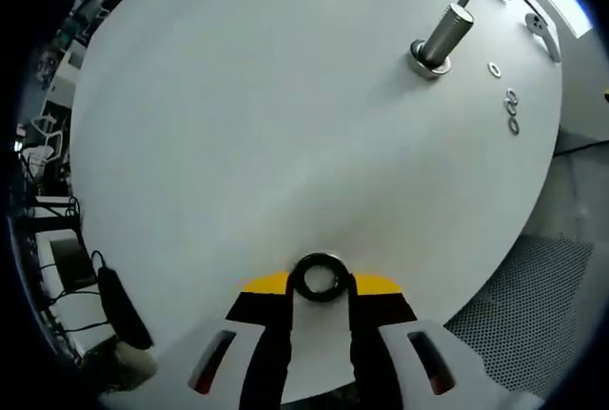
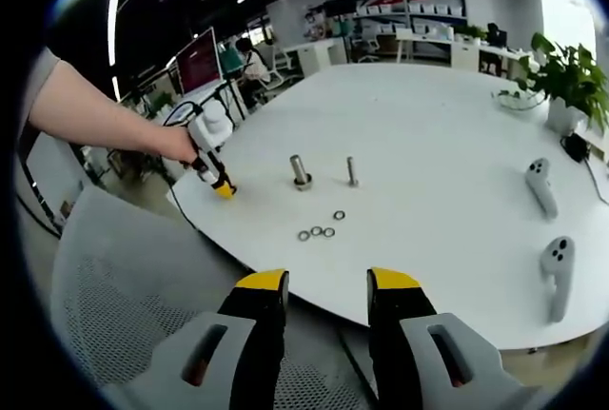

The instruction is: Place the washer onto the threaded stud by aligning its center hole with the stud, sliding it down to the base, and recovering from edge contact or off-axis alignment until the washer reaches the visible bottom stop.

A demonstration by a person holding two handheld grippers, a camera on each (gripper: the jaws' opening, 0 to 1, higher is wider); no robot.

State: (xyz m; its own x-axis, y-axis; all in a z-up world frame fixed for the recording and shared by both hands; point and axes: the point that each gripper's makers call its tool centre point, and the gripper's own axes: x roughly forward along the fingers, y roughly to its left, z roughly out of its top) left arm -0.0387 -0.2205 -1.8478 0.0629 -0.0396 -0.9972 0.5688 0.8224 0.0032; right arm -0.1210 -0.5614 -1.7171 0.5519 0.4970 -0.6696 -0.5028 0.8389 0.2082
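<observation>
Left claw (image 1: 322,282) is seen closed on a dark washer (image 1: 320,278), the ring pinched by its rim between the yellow-tipped jaws so that its hole is left free and facing outward, ready to be threaded over a post. It is held low over the white desk (image 1: 238,125), near the edge closest to the person, well apart from the stud (image 1: 442,37). In the right gripper view the same claw is seen at the desk's near-left edge, held in the person's hand (image 2: 186,144).

Right claw (image 2: 325,282) is held wide and empty, hanging off the desk's edge over a mesh chair seat (image 2: 124,277); it is judged to be kept back so that the working space is left open.

Two upright posts are seen in that view: a thicker stud (image 2: 300,171) with a collar at its base and a thinner pin (image 2: 351,171) just beside it. Spare washers (image 2: 317,231) lie loose near them. Two controllers (image 2: 540,185) rest toward the far right. The washer is not yet over the stud; a carry across the desk and a centring of the hole are judged to come next.
</observation>
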